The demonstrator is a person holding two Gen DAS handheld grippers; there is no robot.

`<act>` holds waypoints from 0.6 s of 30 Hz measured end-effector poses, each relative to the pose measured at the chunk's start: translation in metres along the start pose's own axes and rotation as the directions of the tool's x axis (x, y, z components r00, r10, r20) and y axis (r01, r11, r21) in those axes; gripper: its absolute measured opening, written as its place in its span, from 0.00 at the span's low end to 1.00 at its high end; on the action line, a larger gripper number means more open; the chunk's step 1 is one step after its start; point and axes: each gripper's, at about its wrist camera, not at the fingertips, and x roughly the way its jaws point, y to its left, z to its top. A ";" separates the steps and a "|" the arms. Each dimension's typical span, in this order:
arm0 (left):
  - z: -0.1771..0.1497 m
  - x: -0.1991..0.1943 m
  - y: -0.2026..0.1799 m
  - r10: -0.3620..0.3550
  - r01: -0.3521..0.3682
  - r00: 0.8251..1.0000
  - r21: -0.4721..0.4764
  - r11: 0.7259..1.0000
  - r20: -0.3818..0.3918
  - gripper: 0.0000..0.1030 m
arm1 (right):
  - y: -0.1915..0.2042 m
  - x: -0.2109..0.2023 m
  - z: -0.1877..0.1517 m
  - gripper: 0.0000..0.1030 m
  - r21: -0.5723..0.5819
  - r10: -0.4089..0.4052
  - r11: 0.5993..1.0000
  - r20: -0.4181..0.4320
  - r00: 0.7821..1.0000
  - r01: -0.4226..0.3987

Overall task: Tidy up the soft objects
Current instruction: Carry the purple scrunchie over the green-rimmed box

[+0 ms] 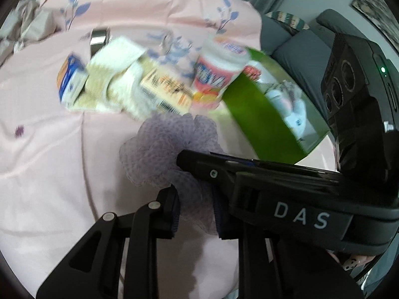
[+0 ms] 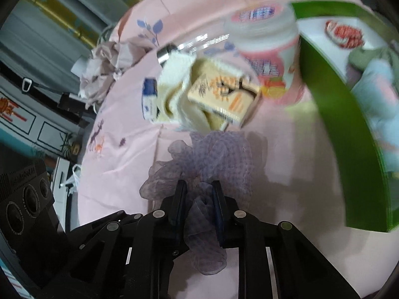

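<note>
A lilac mesh scrunchie (image 1: 159,147) (image 2: 212,159) is held above the pink bedsheet. My left gripper (image 1: 197,199) is shut on its near edge. My right gripper (image 2: 199,194) is shut on it too, and its body crosses the left wrist view from the right. A cream towel (image 1: 112,74) (image 2: 174,89) lies crumpled behind it. A green box (image 1: 261,114) (image 2: 336,112) at the right holds soft pastel items (image 2: 379,94).
A pink-and-white tub (image 1: 217,72) (image 2: 269,49), an orange-and-cream carton (image 1: 167,92) (image 2: 224,97), a blue-and-white carton (image 1: 72,79) (image 2: 149,97) and a metal can (image 1: 99,37) sit on the sheet (image 1: 49,162). Grey cushions (image 1: 299,52) lie beyond the box.
</note>
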 end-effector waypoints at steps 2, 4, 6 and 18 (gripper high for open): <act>0.008 -0.007 -0.009 -0.009 0.009 1.000 0.028 1.000 0.027 0.18 | 0.001 -0.013 0.003 0.22 -0.004 0.001 1.000 0.037 0.999 -0.001; 0.013 -0.012 -0.018 -0.018 0.015 0.999 0.055 0.998 0.049 0.18 | 0.002 -0.028 0.008 0.22 -0.009 0.000 1.000 0.083 0.997 0.001; 0.022 -0.015 -0.030 -0.028 0.022 0.997 0.086 0.996 0.072 0.18 | 0.003 -0.040 0.012 0.22 -0.011 -0.004 1.000 0.121 0.993 0.006; 0.082 -0.010 -0.091 -0.120 0.086 0.983 0.228 0.970 0.138 0.18 | -0.039 -0.109 0.054 0.21 0.049 -0.050 0.998 0.334 0.941 0.035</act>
